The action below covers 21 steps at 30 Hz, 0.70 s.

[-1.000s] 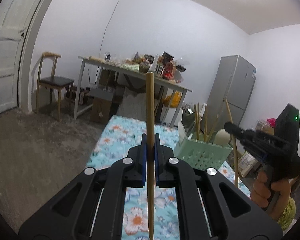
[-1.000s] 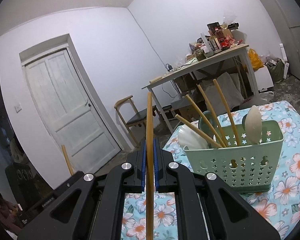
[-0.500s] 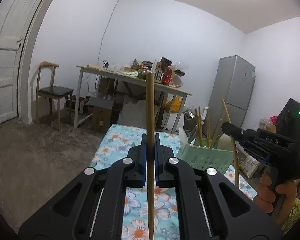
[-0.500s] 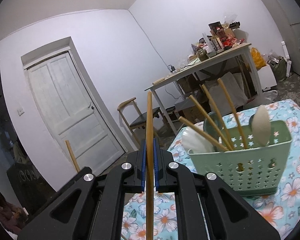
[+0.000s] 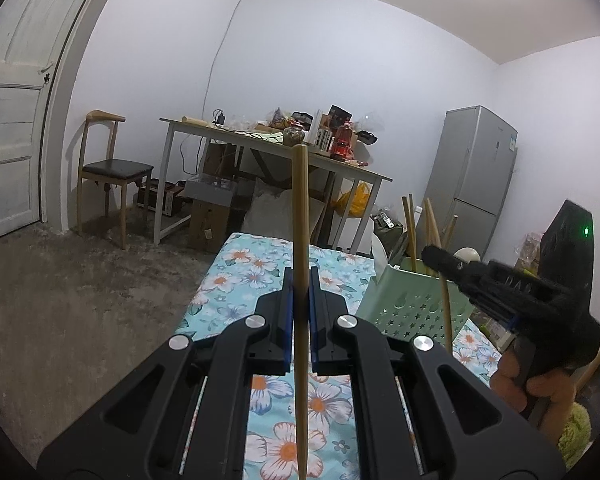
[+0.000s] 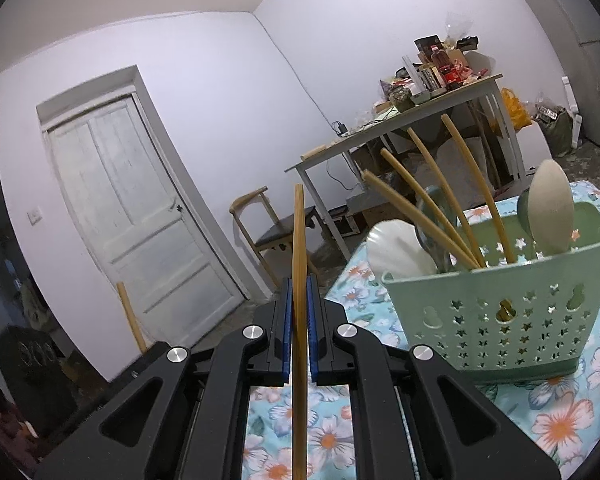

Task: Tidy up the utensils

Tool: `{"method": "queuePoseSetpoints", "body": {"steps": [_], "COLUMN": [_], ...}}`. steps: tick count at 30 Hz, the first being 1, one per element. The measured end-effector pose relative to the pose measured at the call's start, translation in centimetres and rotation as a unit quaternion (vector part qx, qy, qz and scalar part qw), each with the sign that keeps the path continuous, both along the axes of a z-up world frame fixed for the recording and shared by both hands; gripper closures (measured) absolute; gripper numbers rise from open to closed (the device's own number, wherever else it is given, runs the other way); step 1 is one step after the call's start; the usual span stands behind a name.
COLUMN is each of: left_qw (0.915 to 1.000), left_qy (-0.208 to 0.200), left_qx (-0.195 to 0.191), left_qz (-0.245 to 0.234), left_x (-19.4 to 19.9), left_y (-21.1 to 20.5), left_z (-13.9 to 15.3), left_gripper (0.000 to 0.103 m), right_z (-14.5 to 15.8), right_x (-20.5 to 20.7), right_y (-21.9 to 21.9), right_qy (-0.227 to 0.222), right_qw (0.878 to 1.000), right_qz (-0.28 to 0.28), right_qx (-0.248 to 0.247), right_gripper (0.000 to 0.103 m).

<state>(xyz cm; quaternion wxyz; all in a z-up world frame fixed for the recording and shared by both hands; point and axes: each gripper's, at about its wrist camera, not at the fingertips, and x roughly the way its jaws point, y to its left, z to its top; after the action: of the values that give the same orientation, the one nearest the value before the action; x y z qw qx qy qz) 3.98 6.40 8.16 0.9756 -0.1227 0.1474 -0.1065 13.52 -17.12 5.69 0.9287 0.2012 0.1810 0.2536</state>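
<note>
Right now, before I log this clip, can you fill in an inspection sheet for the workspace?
Surface: floral tablecloth over the work table.
Job's things: green utensil basket stands upright, holding four chopsticks and spoons.
Clutter: nothing seen on the cloth.
Grippers: left claw shut on a chopstick; right claw shut on another chopstick.
Cables: wall cord to a charger on the far table.
Surroundings: white door, wooden chair, cluttered table, fridge.
</note>
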Motion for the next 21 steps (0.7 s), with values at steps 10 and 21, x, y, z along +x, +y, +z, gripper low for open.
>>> {"method": "queuePoseSetpoints", "body": {"steps": [10, 21], "left_qw": [0.9999, 0.9999], "left_qy": [0.005, 0.004], "left_qx": [-0.010, -0.014], "left_qz": [0.004, 0.006], "left_x": [0.1, -0.1], "left_y": [0.3, 0.6], "left_z": [-0.2, -0.2], "left_gripper": [0.098, 0.098], "right_z": [-1.5, -1.1], "right_x": [-1.1, -0.8], "right_y": [-0.4, -0.1], "right_qy": [0.004, -0.015], "right_qw": [1.000, 0.999], "right_qz": [-0.010, -0.014], "right_qx": [-0.014, 0.026], "right_gripper": [0.096, 0.096]}}
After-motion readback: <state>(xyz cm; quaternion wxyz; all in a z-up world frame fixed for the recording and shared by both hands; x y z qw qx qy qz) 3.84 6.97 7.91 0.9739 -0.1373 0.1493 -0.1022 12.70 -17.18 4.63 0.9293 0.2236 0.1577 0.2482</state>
